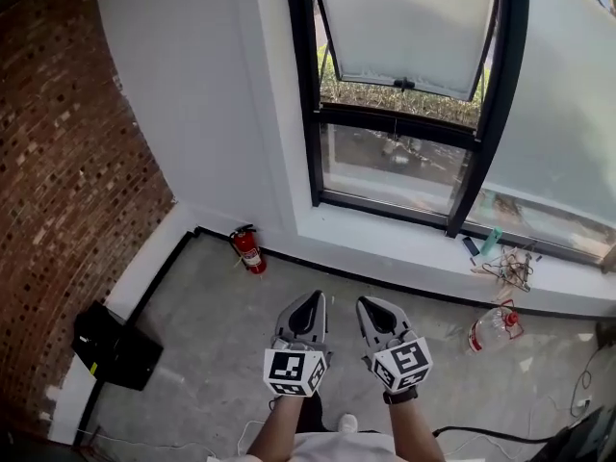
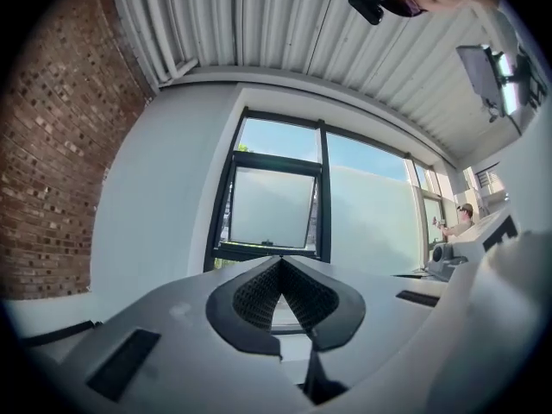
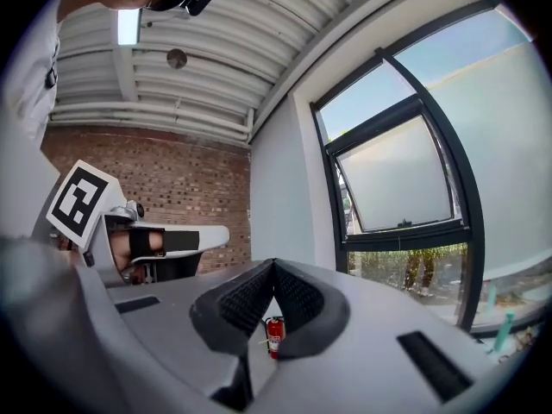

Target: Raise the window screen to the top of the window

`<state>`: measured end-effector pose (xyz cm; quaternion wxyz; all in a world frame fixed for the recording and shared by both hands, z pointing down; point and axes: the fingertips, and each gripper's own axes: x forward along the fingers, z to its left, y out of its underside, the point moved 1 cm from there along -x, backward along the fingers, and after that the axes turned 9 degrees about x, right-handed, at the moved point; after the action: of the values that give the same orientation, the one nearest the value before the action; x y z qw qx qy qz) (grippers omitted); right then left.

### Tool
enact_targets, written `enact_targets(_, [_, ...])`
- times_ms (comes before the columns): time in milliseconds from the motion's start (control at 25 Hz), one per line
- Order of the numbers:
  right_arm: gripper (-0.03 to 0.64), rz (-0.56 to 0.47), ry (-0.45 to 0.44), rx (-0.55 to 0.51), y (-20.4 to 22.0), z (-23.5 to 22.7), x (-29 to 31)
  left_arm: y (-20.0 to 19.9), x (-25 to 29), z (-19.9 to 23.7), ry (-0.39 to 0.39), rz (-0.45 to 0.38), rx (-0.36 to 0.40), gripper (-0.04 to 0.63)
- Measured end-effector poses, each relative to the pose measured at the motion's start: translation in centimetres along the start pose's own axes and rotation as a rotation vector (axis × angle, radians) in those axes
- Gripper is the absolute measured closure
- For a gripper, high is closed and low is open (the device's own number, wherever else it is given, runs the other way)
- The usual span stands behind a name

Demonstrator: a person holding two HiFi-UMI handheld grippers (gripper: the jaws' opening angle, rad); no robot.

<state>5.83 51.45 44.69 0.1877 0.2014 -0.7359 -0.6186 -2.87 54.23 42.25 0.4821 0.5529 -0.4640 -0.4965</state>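
Bare concrete floor (image 1: 212, 335) here, with a brick wall (image 1: 67, 162) on the left, a white wall (image 1: 192, 94) ahead and a ribbed metal ceiling (image 2: 285, 24) overhead. The window (image 1: 310, 114) has a black frame and sits in the white wall above a white sill (image 1: 385, 248).

The screen (image 1: 404, 27) is the pale, frosted-looking panel in the left bay. It's tilted out at its bottom edge, with a small dark handle at bottom middle. There's a clear pane under it, and in the left gripper view open sky shows above it.

The left gripper (image 1: 310, 301) and right gripper (image 1: 366, 303) float side by side over the floor, well short of the window. Both have their jaws pressed together with nothing in them.

Other stuff:
- 1 red extinguisher (image 1: 248, 249) stands at the wall base, left of the window.
- A black bag (image 1: 115, 345) lies by the brick wall.
- A plastic bottle (image 1: 493, 328) lies on the floor to the right.
- Tangled wires (image 1: 510, 268) and small bits sit on the sill.
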Motion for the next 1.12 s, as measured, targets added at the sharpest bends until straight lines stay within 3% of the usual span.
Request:
enact_targets(160, [0.618,0.011,0.053,-0.022,-0.3,-4.3,5.5,2.0,6.8,2.4,0.058,0.012,0.02,0.597])
enact_targets(400, [0.618,-0.062,0.083,-0.093,-5.2,-8.2,15.3,0.7,17.0,9.0,0.121,-0.053,0.029,0.597])
enact_targets(520, [0.617,-0.071,0.114,-0.095,-5.6,-10.2,18.8,0.9,20.6,11.8,0.151,-0.069,0.021,0.597])
enact_targets(680, [0.618,-0.034,0.176,-0.096,-4.5,-13.3,21.5,4.3,25.4,13.7,0.192,-0.045,-0.074,0.595])
enact_targets(800, [0.617,-0.004,0.211,-0.083,-4.0,-16.4,23.0,7.1,29.1,13.6,0.223,0.014,-0.096,0.595])
enact_targets(1120, [0.617,-0.054,0.22,-0.069,-6.3,-29.8,28.3,7.8,43.1,10.5,0.267,0.002,0.025,0.597])
